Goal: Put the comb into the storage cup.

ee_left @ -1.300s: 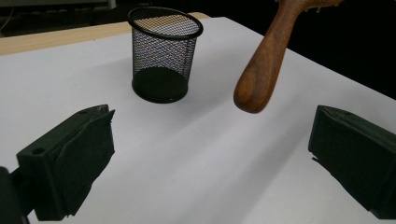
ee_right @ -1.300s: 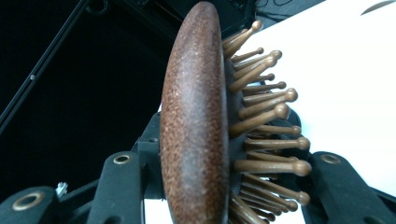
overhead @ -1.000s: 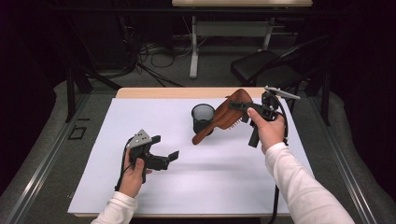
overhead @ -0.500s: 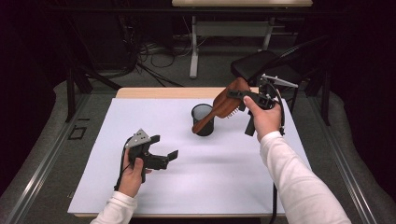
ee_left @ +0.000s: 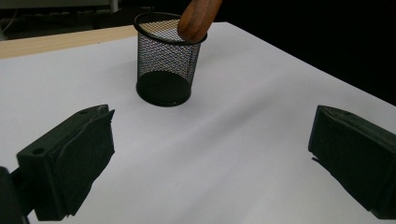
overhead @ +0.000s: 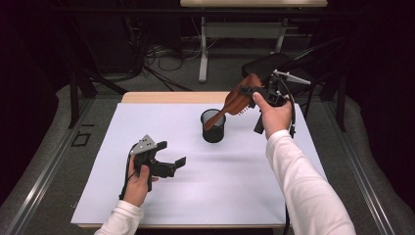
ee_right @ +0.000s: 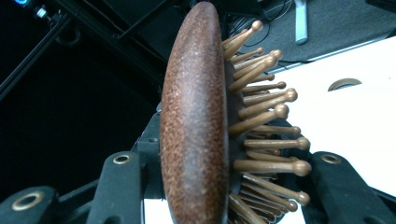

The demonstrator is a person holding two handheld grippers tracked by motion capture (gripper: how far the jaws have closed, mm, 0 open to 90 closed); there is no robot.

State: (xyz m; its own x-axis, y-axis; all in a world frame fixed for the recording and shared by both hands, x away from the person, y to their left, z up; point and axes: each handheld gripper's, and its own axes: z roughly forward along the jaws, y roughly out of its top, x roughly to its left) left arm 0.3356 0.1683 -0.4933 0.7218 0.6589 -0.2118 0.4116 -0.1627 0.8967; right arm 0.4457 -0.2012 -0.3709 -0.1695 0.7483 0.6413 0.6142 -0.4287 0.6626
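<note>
Hairbrush (overhead: 241,99): wooden, clamped by its head in the right hand-held gripper (overhead: 252,91), lifted over the far right part of the counter (overhead: 235,186). The handle slants down and left, and its tip sits inside the rim of the black mesh cup (overhead: 213,126).

Near side: left hand (overhead: 138,177) holds the left hand-held gripper (overhead: 173,165) low over the counter's near-left area. Jaws are spread wide with nothing between them. In the left gripper view both black jaws frame bare white surface, with the mesh cup (ee_left: 164,58) ahead of them and the brown handle tip (ee_left: 196,18) poking into its mouth. This gripper is well apart from the cup.

Middle: the cup stands upright on the white sheet, about centre of the counter. Whether the handle touches the cup's bottom, I can't tell.

Far side: right hand (overhead: 273,116) grips the right hand-held gripper above the counter's far-right edge. In the right gripper view the jaws are closed on the brush head (ee_right: 196,121) edge-on: the smooth wooden back faces left, and the ball-tipped wooden pins (ee_right: 266,116) face right. One jaw presses on the back; the other sits against the pin side.

Beyond the counter: dark floor with cables (overhead: 161,54) and a black chair (overhead: 274,66).
</note>
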